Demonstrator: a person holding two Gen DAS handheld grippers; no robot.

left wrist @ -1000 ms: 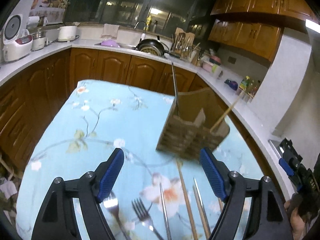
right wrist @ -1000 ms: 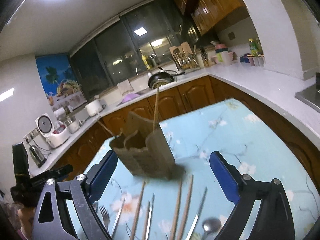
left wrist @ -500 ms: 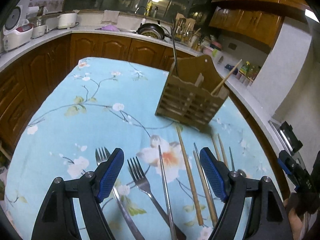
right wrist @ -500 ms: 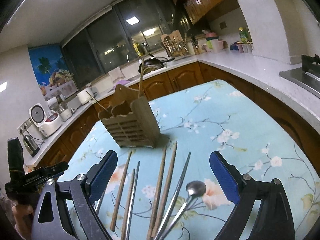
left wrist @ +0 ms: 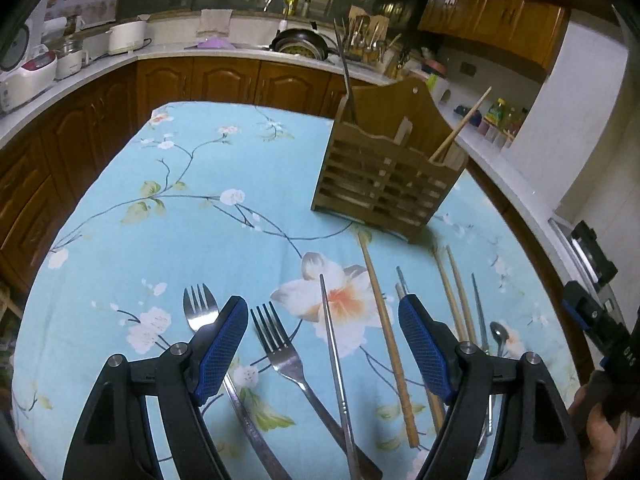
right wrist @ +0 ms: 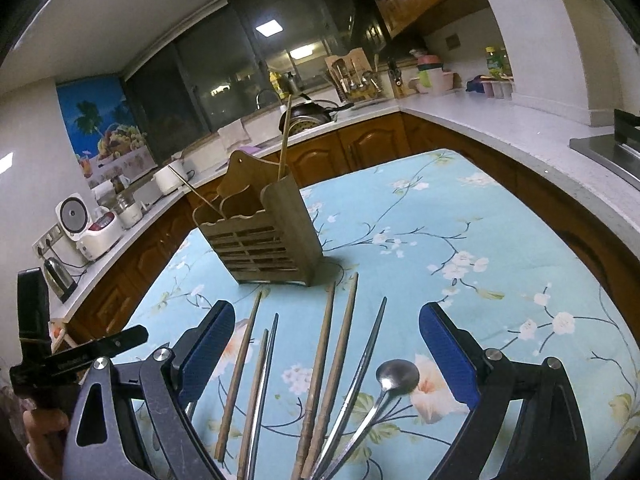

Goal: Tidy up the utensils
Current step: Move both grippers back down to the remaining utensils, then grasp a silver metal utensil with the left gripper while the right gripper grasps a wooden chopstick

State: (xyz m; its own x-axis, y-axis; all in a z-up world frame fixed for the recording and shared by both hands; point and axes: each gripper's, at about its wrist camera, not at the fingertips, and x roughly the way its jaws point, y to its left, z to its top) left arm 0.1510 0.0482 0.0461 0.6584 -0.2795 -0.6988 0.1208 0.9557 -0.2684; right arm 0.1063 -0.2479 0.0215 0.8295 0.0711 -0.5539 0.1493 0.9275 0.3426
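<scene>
A wooden slatted utensil holder (left wrist: 384,168) (right wrist: 268,236) stands on the flowered blue tablecloth (left wrist: 168,216), with a metal chopstick and a wooden chopstick (left wrist: 460,124) sticking out of it. In front of it lie two forks (left wrist: 280,348), a metal chopstick (left wrist: 336,360), several wooden chopsticks (right wrist: 324,360) and a metal spoon (right wrist: 396,376). My left gripper (left wrist: 322,320) hovers open above the fork and the metal chopstick, holding nothing. My right gripper (right wrist: 326,332) hovers open above the chopsticks and the spoon, empty too.
Wooden cabinets with a white counter (right wrist: 480,120) wrap around the table on the left, far and right sides. A rice cooker (right wrist: 80,224), a kettle, a pan (left wrist: 300,42) by the sink and bottles stand on the counter. A hand (right wrist: 44,432) holds the other gripper at the frame edge.
Both grippers have sunk and tipped down toward the table. The utensils in front of the holder now fill the space between the fingers. Both stayed open.
</scene>
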